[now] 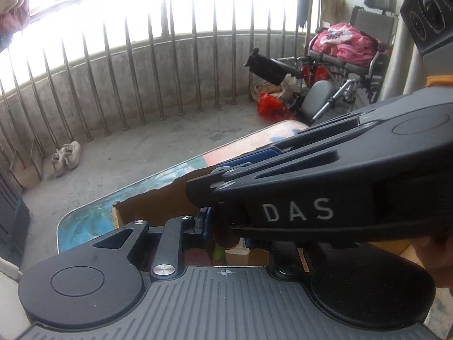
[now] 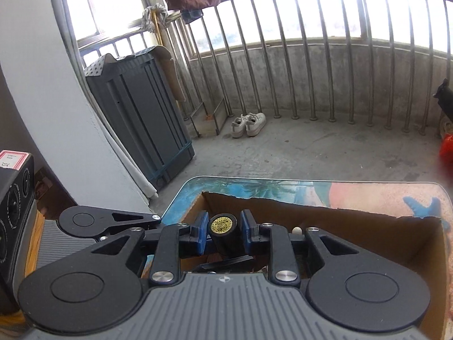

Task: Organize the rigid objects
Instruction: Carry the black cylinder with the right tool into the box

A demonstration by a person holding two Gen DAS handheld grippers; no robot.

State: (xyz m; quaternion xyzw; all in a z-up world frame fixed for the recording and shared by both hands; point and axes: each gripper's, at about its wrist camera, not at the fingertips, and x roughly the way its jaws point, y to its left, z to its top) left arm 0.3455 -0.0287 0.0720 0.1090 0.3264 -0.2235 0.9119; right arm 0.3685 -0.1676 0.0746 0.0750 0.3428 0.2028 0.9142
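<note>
My right gripper [image 2: 223, 236] is shut on a black cylinder with a gold round label [image 2: 223, 233], held between its blue pads [image 2: 201, 235] over an open cardboard box [image 2: 339, 212]. The box sits on a table with a colourful beach-print top [image 2: 368, 191]. In the left wrist view the right gripper's body [image 1: 311, 187] crosses in front and hides most of my left gripper [image 1: 223, 235]; its jaw state is unclear. The box edge [image 1: 158, 206] and some items inside it show behind.
A metal railing [image 2: 311, 70] rings the balcony. White shoes [image 2: 249, 124] lie on the concrete floor. A dark grey folded panel [image 2: 141, 119] leans at the left wall. A wheelchair with pink cloth [image 1: 348, 48] and red bags [image 1: 269, 104] stand beyond the table.
</note>
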